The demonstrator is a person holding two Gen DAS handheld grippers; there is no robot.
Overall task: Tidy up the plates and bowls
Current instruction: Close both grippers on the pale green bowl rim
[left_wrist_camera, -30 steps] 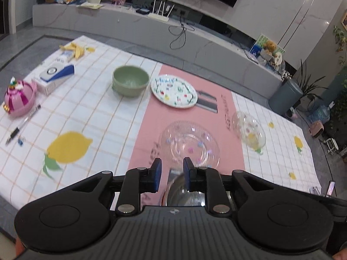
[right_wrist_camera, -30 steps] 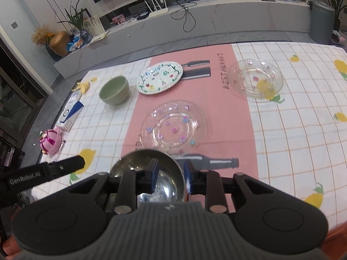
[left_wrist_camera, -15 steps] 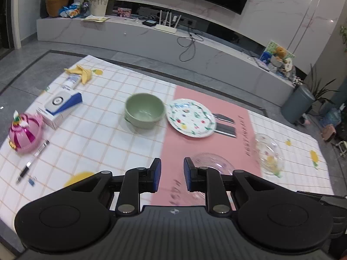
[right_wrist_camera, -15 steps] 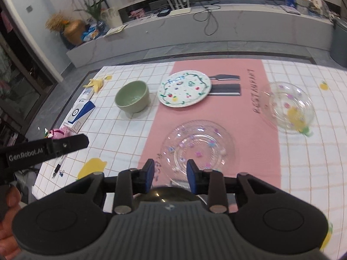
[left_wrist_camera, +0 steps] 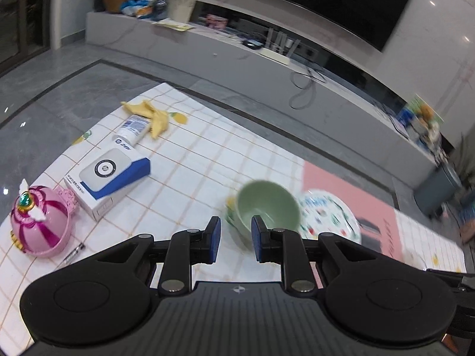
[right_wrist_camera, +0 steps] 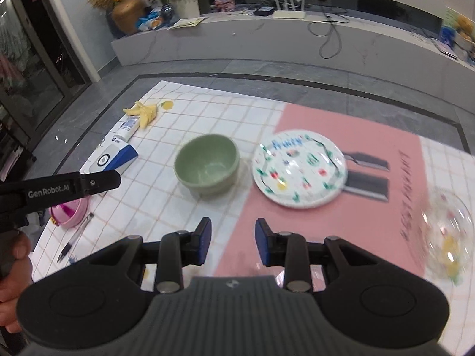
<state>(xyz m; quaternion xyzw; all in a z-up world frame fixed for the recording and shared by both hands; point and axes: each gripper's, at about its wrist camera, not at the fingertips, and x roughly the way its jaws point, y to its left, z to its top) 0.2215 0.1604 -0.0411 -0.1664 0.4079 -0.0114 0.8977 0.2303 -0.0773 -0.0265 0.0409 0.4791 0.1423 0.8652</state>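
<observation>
Green bowl point(right_wrist_camera: 207, 167) sits upright on the checked cloth of the table point(right_wrist_camera: 190, 112), and everything hangs off it: the flowered plate point(right_wrist_camera: 299, 168) lies just to its right on the pink runner, with a clear glass bowl point(right_wrist_camera: 448, 231) well beyond that. Left gripper point(left_wrist_camera: 232, 238) hovers right over the near side of the green bowl, jaws apart and empty. Right gripper point(right_wrist_camera: 233, 241) hangs nearer us than the bowl, spread wide too, nothing in it; the blue-and-white box point(left_wrist_camera: 108, 175) lies off to the bowl's left.
</observation>
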